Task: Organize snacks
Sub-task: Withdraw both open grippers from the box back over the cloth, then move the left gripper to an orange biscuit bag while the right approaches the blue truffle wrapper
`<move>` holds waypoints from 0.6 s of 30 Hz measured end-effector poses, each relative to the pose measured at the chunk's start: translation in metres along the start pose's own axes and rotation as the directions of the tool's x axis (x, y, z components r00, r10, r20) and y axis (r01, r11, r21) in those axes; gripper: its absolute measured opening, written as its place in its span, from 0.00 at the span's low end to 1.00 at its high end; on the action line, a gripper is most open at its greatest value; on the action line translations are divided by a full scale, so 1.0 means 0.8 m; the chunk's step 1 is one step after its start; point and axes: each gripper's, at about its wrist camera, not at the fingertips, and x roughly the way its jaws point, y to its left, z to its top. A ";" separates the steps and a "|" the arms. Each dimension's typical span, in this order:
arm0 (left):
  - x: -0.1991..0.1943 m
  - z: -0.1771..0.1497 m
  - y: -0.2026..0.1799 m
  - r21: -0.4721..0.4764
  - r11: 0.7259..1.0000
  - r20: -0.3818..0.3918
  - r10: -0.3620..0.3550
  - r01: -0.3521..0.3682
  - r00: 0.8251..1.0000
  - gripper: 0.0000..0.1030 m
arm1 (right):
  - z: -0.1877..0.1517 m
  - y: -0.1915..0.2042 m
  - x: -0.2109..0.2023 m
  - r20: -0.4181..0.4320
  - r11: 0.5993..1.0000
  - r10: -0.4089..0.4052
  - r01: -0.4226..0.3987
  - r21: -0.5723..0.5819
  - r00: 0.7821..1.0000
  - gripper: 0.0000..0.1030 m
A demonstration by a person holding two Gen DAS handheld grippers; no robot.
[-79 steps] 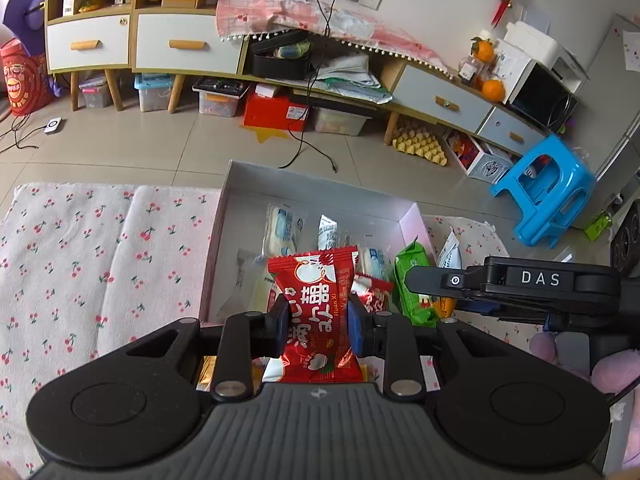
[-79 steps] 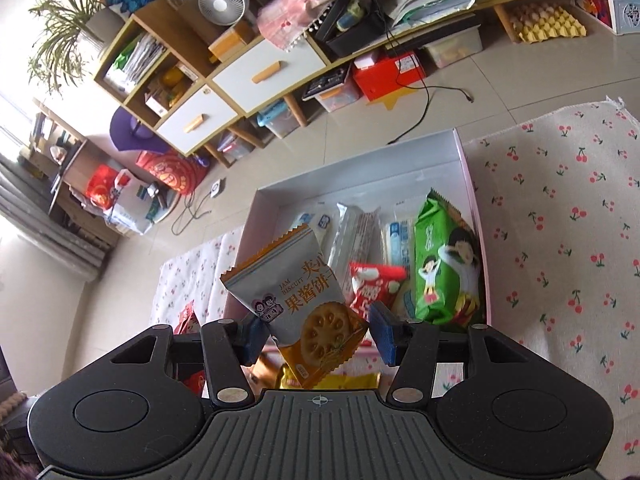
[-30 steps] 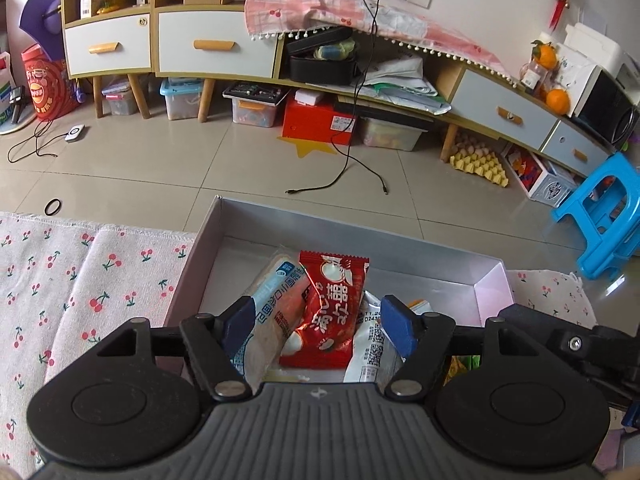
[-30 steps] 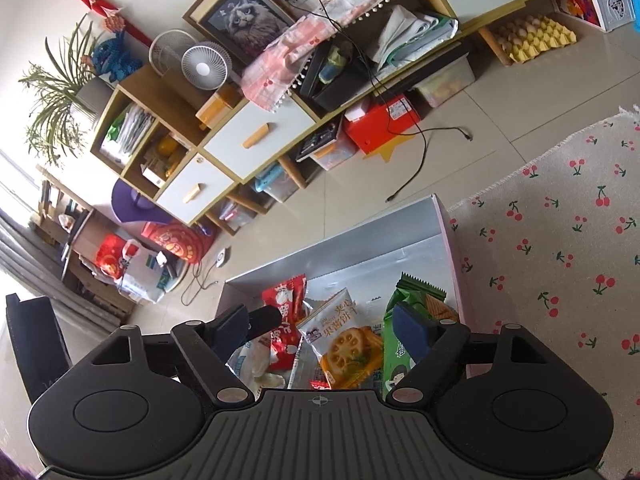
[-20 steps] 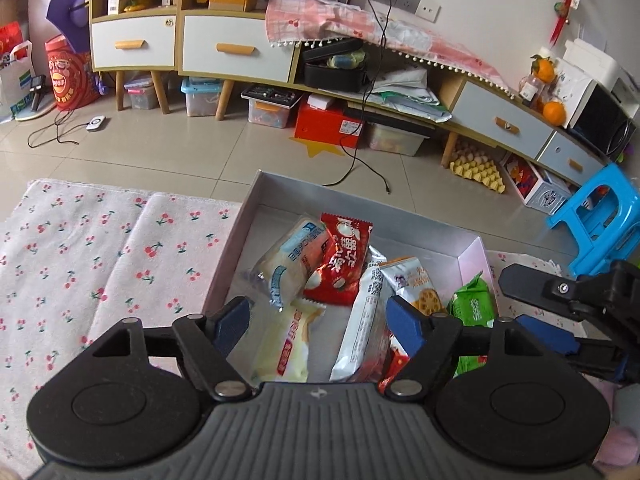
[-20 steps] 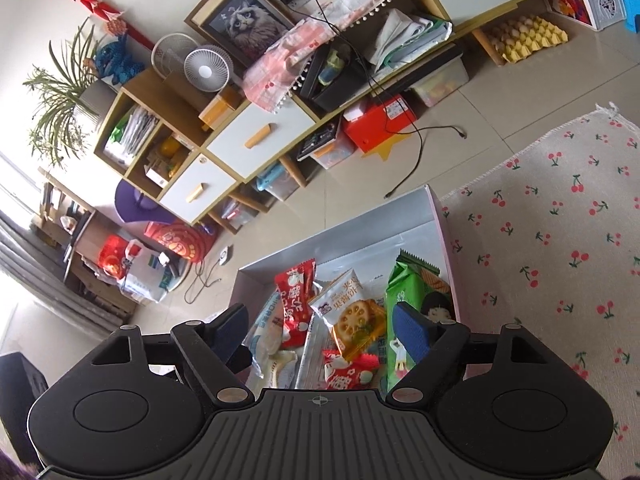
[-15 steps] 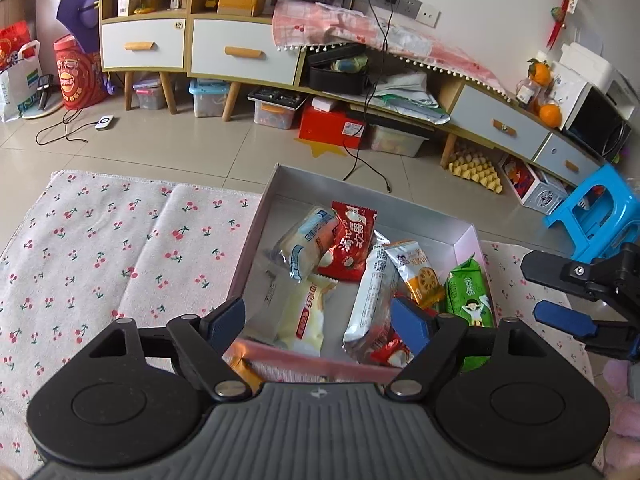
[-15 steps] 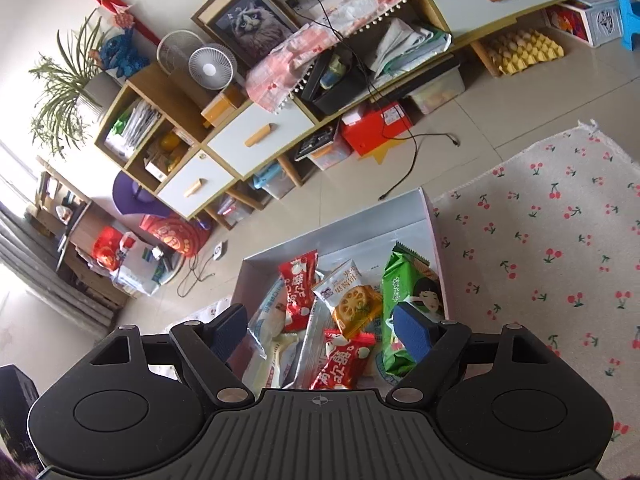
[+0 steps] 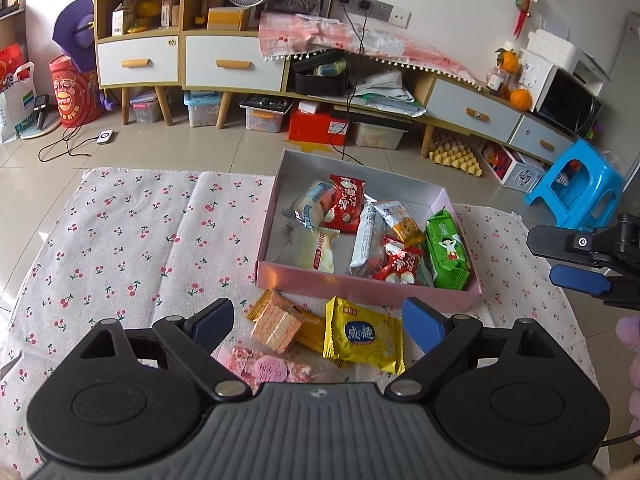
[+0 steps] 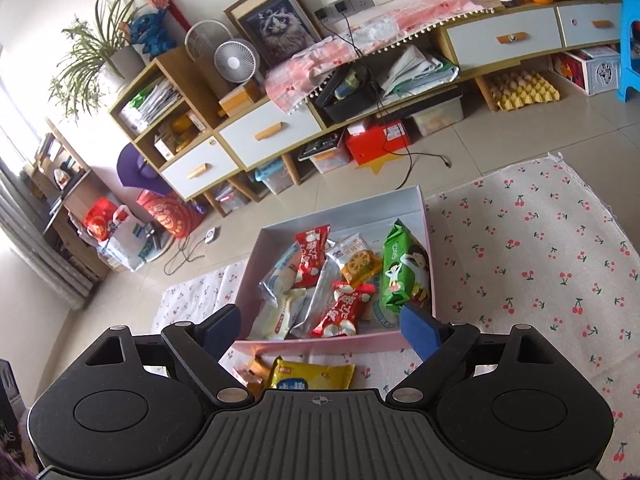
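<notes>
Since the earlier frames both claws had let go of their packets and drawn back from the pink box (image 9: pixel 362 285); the red packet (image 9: pixel 347 202) and the biscuit packet (image 9: pixel 401 222) they had carried now lay inside it.

The cherry-print cloth (image 9: pixel 132 240) covered the tabletop, and the box sat on it toward the far edge, ahead of both claws. The left claw (image 9: pixel 318 322) pointed downward at a slant over the cloth, short of the box's near wall; its jaws were opening, with nothing pressed between them. The right claw (image 10: pixel 320 326) was tilted down likewise and rolled a little, so the room appeared slanted in its view; its jaws were opening too and gripped nothing. In the left wrist view the right claw's fingertips (image 9: pixel 576 272) showed at the right edge, well apart from the box.

Inside the box, a green packet (image 9: pixel 446 252) lay against the right wall, with a second red packet (image 9: pixel 400 266) near the front. Outside it, just before the near wall, lay a yellow packet (image 9: pixel 364 334), an orange wafer packet (image 9: pixel 276 322) and a pink packet (image 9: pixel 264 368), all below the left claw's open jaws.
</notes>
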 end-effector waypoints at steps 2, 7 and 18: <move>-0.006 -0.010 0.001 0.017 1.000 -0.002 -0.006 0.006 1.000 0.90 | -0.010 0.004 -0.007 -0.003 1.000 0.001 -0.001 -0.017 1.000 0.86; -0.014 -0.036 0.002 0.059 0.998 -0.016 -0.005 0.006 1.000 0.93 | -0.037 0.004 -0.018 0.012 0.999 -0.020 0.021 -0.040 1.000 0.91; -0.006 -0.090 0.004 0.144 0.989 -0.015 -0.004 0.006 1.000 0.96 | -0.081 -0.006 0.001 -0.025 0.974 -0.119 0.112 -0.197 0.993 0.91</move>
